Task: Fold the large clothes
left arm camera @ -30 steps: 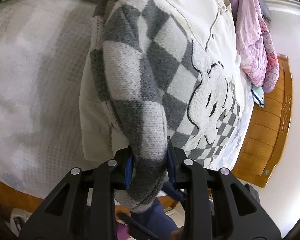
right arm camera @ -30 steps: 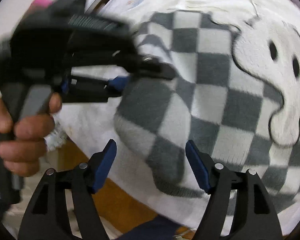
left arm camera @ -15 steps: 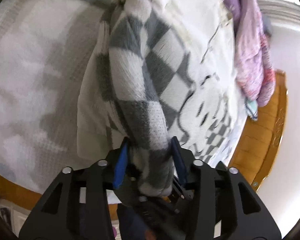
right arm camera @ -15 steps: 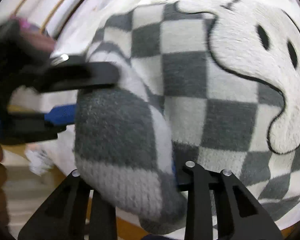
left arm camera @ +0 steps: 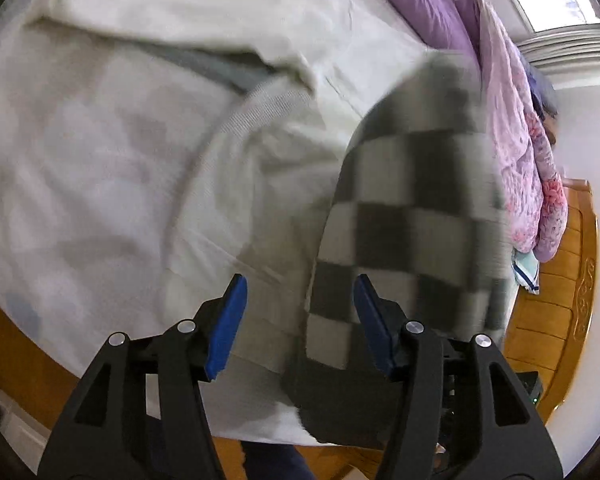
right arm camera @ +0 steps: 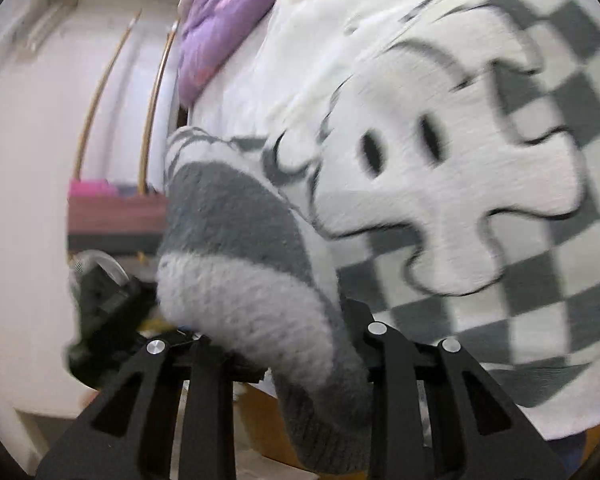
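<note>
Where my left gripper pinched the checked sleeve a second ago, its jaws have just been opening and now stand apart with nothing pressed between the blue pads; the sleeve has passed to my right gripper.

Item, right gripper: jaws closed on the grey-and-white cuff, which bulges up between the black fingers and hides their tips. It was open and empty a second ago.

Item, sweater: grey-and-white checks with a white ghost figure on the front. In the left view a blurred checked fold now hangs just right of the open jaws, overlapping the right finger. The body lies spread on the bed, beyond both grippers.

Item, cream garment: flat under the sweater, directly beyond the left jaws.

Item, bedsheet: pale, at left.

Item, wooden bed frame: along the near and right edges.

Item, pink and purple bedding: heaped at the far right side.

Item, black object: blurred, left of the right gripper; I cannot tell what it is.
</note>
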Motion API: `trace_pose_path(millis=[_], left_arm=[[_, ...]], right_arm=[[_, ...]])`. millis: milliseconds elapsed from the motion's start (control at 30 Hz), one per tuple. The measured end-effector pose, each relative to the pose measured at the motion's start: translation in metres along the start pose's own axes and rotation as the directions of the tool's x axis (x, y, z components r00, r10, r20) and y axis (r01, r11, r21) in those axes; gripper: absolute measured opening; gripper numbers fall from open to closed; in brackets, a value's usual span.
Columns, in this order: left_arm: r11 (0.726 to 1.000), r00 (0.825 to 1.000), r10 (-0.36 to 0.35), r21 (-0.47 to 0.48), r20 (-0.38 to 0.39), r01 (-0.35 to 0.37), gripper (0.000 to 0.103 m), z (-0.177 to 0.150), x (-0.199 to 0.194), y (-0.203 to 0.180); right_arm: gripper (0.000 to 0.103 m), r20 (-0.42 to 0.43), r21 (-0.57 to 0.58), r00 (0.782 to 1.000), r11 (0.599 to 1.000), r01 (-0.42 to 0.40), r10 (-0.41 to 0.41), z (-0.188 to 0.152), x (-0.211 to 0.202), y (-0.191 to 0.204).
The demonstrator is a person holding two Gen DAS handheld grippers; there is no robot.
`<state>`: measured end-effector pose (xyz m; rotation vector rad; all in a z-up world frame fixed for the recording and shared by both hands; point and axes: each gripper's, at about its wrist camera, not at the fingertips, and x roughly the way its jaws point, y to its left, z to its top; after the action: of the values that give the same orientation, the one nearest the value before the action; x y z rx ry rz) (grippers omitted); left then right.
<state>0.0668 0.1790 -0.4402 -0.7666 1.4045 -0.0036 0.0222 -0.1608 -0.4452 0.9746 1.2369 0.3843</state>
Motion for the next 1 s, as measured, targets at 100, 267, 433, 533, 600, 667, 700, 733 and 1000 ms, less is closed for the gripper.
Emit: trace_pose_path(millis=[100,267,433,533,600,667,700,733,1000], left_arm=[[0.998,1.000,-0.010,0.060,-0.001,0.010,0.057,-0.017,0.020,-0.040],[0.984,0.999,-0.001,0.180,-0.045,0.010,0.068,-0.046,0.068,-0.114],[0.966,0.997,0.032,0.259,-0.076,-0.011,0.071,-0.072,0.102,-0.153],[0.954,0.994,0.073,0.296,-0.084,-0.045,0.075,-0.087,0.114,-0.160],[0.952,0.993,0.080,0.300,-0.086,-0.051,0.076,-0.092,0.118,-0.162],[0.943,0.991,0.111,0.322,-0.078,-0.080,0.077,-0.096,0.122,-0.166],[0.942,0.989,0.120,0.325,-0.081,-0.088,0.078,-0.099,0.124,-0.169],[0.939,0.987,0.133,0.328,-0.088,-0.098,0.079,-0.101,0.129,-0.171],[0.852,0.961,0.270,0.479,-0.057,-0.211,0.080,-0.120,0.153,-0.203]], right_arm=[[0.023,0.040,0.061,0.999,0.998,-0.019,0.016,0.010,-0.037,-0.025],[0.023,0.103,0.179,0.995,0.983,-0.024,0.006,0.026,-0.101,-0.086],[0.022,0.121,0.247,0.991,0.969,0.023,-0.054,0.021,-0.126,-0.144],[0.021,0.126,0.263,0.991,0.965,0.014,-0.049,0.015,-0.146,-0.156],[0.019,0.138,0.245,0.989,0.969,0.018,-0.053,0.010,-0.166,-0.157],[0.018,0.153,0.254,0.985,0.966,0.042,-0.083,0.007,-0.186,-0.168],[0.018,0.157,0.267,0.983,0.962,0.051,-0.096,0.009,-0.191,-0.177],[0.014,0.158,0.289,0.976,0.952,0.100,-0.151,0.006,-0.202,-0.193],[0.022,0.156,0.186,0.978,0.977,0.107,-0.137,0.036,-0.215,-0.196]])
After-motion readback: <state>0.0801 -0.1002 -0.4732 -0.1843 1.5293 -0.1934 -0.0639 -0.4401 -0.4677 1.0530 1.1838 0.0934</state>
